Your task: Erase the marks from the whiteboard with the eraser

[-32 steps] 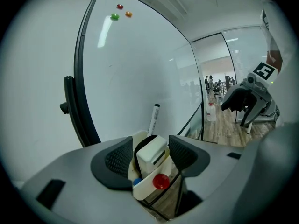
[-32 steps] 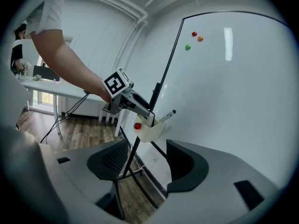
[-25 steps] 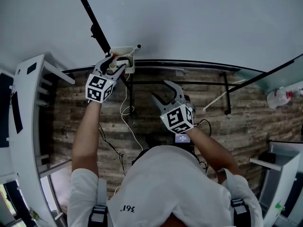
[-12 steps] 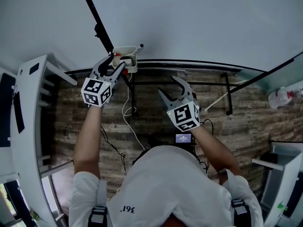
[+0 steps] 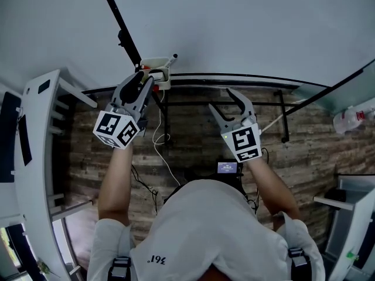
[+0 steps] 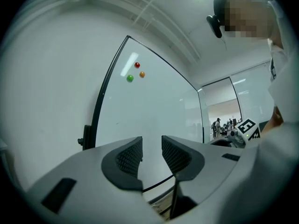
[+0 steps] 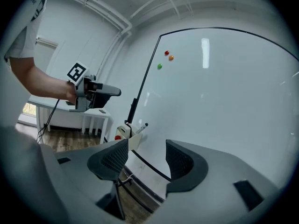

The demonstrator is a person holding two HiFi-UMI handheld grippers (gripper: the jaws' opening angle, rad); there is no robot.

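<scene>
The whiteboard [image 5: 234,28] fills the top of the head view, and I see no pen marks on it. Red [image 6: 137,65], orange [image 6: 142,74] and green [image 6: 130,78] magnets sit near its top left corner. A small holder box [image 5: 153,65] with a marker [image 5: 167,60] and something red hangs at the board's lower left corner; I cannot make out an eraser. My left gripper [image 5: 142,78] is just below that box. Its jaws have just been closing to a narrow gap, with only the board showing between the pads [image 6: 131,156]. My right gripper [image 5: 224,100] stands open and empty at the board's lower edge.
Black stand bars [image 5: 281,116] run under the board, and a white cable [image 5: 157,139] hangs from the box. White tables [image 5: 35,133] stand at the left. A spray bottle [image 5: 351,119] lies at the right. The floor is wooden planks [image 5: 316,157].
My left gripper has drawn back from the holder box and its jaws have narrowed. The right gripper has moved up and to the right towards the board's edge.
</scene>
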